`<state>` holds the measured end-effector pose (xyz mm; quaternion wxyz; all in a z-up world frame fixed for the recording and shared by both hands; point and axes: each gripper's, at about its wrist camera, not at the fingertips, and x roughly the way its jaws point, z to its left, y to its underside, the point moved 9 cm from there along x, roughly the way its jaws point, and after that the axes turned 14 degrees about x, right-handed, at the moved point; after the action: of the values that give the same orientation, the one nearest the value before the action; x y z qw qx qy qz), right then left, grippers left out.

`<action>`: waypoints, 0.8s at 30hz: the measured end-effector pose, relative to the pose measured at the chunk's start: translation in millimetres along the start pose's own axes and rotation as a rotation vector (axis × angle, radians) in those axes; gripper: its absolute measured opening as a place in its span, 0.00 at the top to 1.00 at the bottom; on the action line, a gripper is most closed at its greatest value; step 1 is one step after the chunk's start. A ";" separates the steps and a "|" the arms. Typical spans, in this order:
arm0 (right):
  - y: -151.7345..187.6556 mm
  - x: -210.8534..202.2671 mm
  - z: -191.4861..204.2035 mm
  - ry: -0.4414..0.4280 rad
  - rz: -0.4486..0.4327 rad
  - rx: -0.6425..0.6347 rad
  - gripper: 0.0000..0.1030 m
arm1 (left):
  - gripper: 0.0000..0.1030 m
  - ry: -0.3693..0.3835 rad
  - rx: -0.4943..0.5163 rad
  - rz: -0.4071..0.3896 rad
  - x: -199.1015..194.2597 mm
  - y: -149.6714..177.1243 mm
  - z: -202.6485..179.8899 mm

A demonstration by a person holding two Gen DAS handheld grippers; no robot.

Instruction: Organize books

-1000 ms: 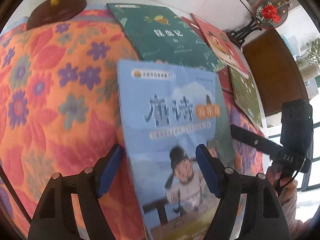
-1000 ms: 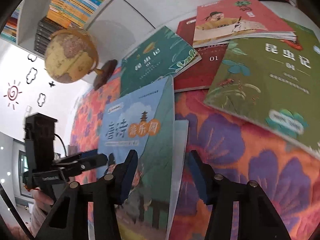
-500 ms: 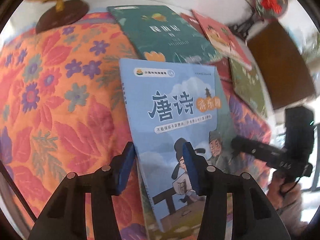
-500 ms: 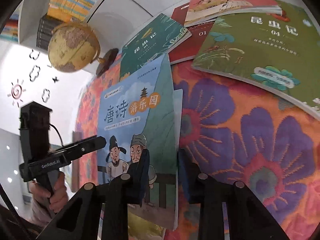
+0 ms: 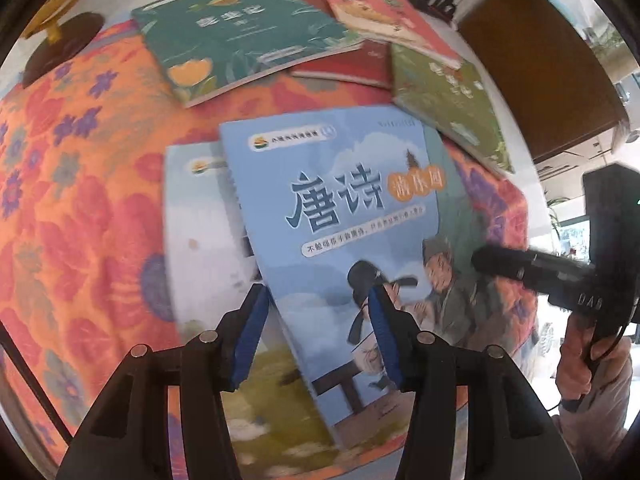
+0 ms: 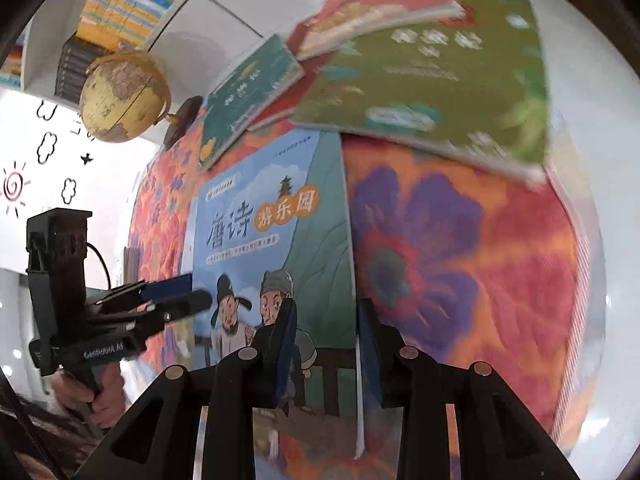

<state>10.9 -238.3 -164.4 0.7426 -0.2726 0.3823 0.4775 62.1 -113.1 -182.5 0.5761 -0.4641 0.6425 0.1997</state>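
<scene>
Both hand-held grippers lift the blue poetry book off its twin!

Over the floral-clothed desk (image 5: 80, 208), the blue poetry book (image 5: 340, 216) rides tilted above a matching copy (image 5: 200, 232), near the front edge. Left hand-held gripper (image 5: 316, 336) clamps its spine side, right hand-held gripper (image 6: 324, 344) its open edge, both angled steeply down, probably to keep the floppy cover flat.

A white round tabletop (image 6: 618, 240) carries an orange floral cloth (image 5: 80, 200). On the cloth lie a pale blue book (image 5: 200, 232), a dark green book (image 5: 240, 36), a red book (image 5: 352, 68) and an olive green book (image 6: 432, 72). A globe (image 6: 124, 96) stands at the cloth's far edge.
</scene>
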 end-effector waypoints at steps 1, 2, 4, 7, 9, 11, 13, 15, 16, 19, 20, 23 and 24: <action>4.8 -1.3 -4.7 -0.005 0.021 0.008 0.69 | 0.51 0.013 0.002 0.003 1.6 -0.7 -3.9; 11.0 -1.8 -9.2 -0.014 0.048 0.013 0.69 | 0.49 0.029 0.009 0.005 2.8 -1.5 -8.0; 22.5 -4.6 -18.2 -0.054 0.087 0.018 0.70 | 0.47 0.077 0.034 0.019 4.9 -1.7 -14.9; 18.9 -5.6 -33.2 -0.206 0.117 0.103 0.73 | 0.42 0.183 0.054 0.025 4.3 -2.2 -14.5; 13.0 -1.5 -39.8 -0.305 0.150 0.167 0.77 | 0.42 0.296 -0.010 0.021 3.3 -4.0 -5.4; 10.7 -0.1 -39.8 -0.325 0.159 0.156 0.78 | 0.49 0.416 -0.124 0.032 4.4 -4.0 6.6; 10.2 -0.2 -36.1 -0.320 0.156 0.115 0.78 | 0.60 0.470 -0.169 0.039 7.6 -4.4 15.2; 8.0 0.9 -35.9 -0.331 0.157 0.122 0.81 | 0.80 0.506 -0.202 0.037 12.9 -4.0 20.2; 6.4 2.7 -36.8 -0.325 0.154 0.126 0.87 | 0.83 0.533 -0.231 0.039 16.8 -3.5 18.2; 6.2 -0.7 -43.3 -0.316 0.140 0.134 0.89 | 0.86 0.591 -0.312 0.068 25.8 -2.7 16.7; 6.9 -0.6 -41.3 -0.299 0.130 0.124 0.89 | 0.86 0.579 -0.313 0.077 25.0 -2.3 15.7; 8.5 -6.7 -34.2 -0.234 0.090 0.068 0.88 | 0.85 0.471 -0.274 0.105 18.1 -2.8 12.8; 8.2 -7.2 -33.6 -0.231 0.085 0.066 0.88 | 0.84 0.407 -0.249 0.118 14.6 -3.4 11.0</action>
<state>-8.8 -264.5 -177.5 0.7695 -0.1745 0.3209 0.5239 72.4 -111.4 -197.9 0.3606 -0.5238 0.7417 0.2130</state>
